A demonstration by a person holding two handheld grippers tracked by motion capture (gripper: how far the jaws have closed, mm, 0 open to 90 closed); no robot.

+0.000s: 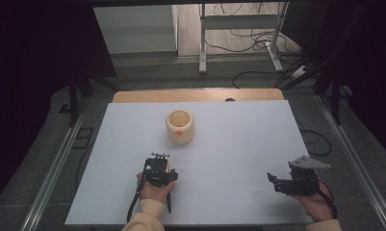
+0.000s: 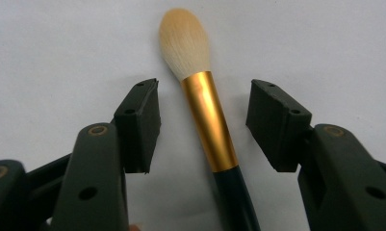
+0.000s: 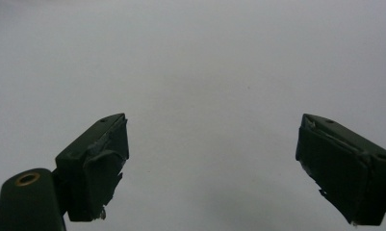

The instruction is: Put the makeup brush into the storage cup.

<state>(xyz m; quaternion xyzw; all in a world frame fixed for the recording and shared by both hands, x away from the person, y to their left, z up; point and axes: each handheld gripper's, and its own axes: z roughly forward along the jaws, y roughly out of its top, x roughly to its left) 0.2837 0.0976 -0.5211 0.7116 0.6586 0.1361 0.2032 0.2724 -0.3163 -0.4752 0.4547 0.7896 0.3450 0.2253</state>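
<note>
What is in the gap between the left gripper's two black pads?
In the left gripper view, a makeup brush lies between the pads of the left gripper: its gold collar sits in the gap on the white table, and neither pad touches it.

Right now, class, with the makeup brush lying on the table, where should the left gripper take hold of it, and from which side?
Probably the gold ferrule of the makeup brush: rigid, unlike the soft bristles. Come straight down from above; the left gripper already straddles it, pads not yet touching.
</note>
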